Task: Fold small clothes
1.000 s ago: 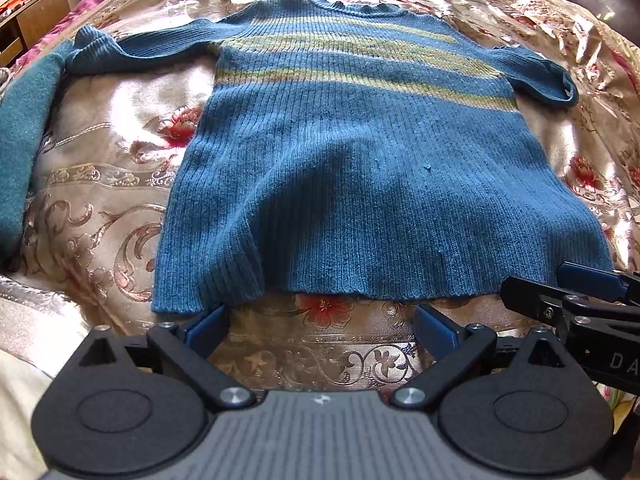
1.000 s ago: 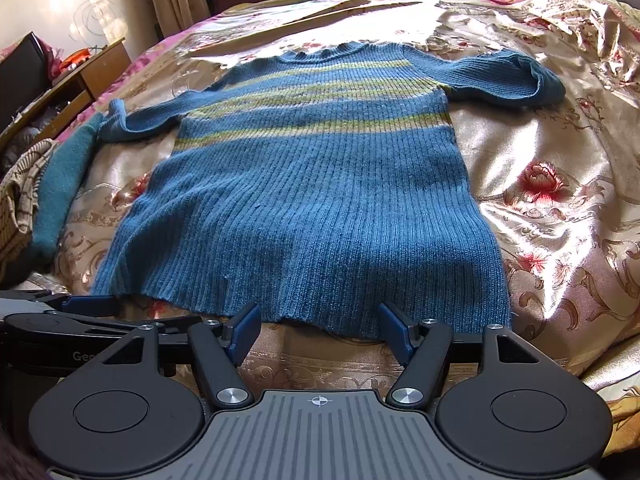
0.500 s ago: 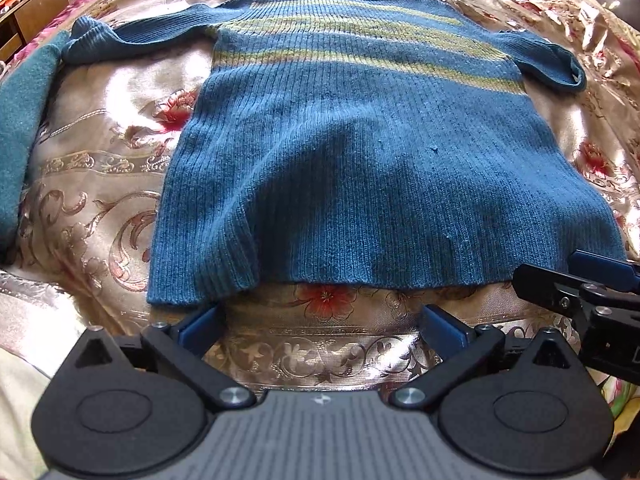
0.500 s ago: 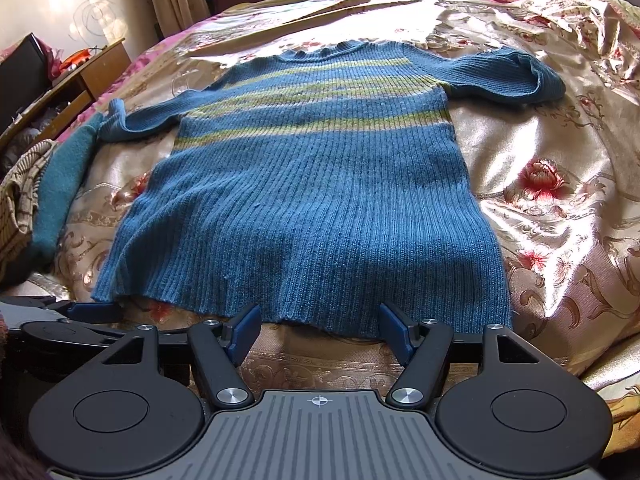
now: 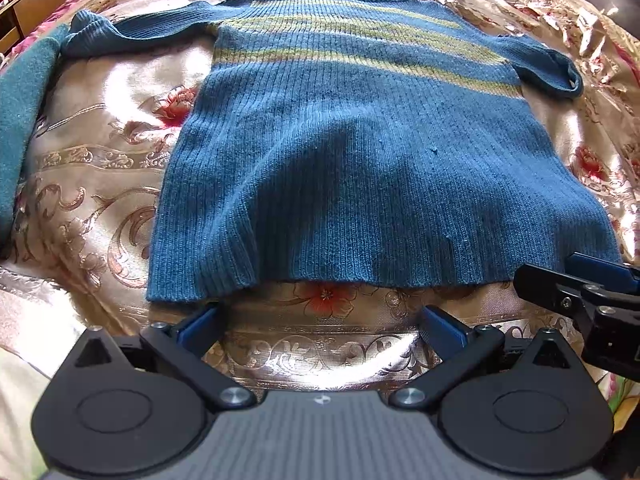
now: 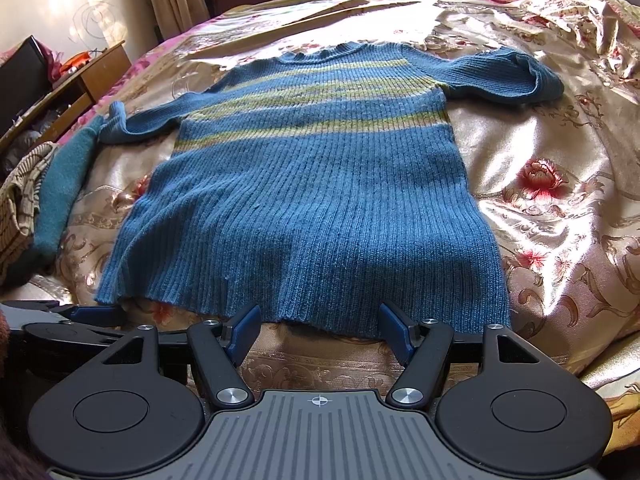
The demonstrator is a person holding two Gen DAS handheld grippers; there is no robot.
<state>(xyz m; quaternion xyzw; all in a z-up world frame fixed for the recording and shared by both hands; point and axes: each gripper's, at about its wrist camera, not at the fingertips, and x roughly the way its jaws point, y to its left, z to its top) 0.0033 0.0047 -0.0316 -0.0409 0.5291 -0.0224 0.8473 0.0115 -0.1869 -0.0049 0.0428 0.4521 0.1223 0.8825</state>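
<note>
A small blue ribbed sweater (image 5: 360, 152) (image 6: 312, 208) with yellow-green chest stripes lies flat on the bed, both sleeves spread out, hem toward me. My left gripper (image 5: 320, 326) stands open just short of the hem's left part, with nothing between its blue fingers (image 5: 198, 324). My right gripper (image 6: 320, 332) is open too, its fingers (image 6: 394, 330) at the hem's right half, touching or just over the edge. In the left wrist view the right gripper (image 5: 588, 276) shows at the far right, by the hem's right corner.
The bed wears a shiny gold floral bedspread (image 6: 560, 200) (image 5: 92, 184). A teal garment (image 5: 20, 112) (image 6: 64, 184) lies along the bed's left edge, by a checked cloth (image 6: 20, 184). A wooden side table (image 6: 84, 80) stands beyond it.
The left wrist view has tipped down and come slightly nearer the sweater, so the hem sits lower in frame. The right wrist view is unchanged. Both grippers stayed open.
</note>
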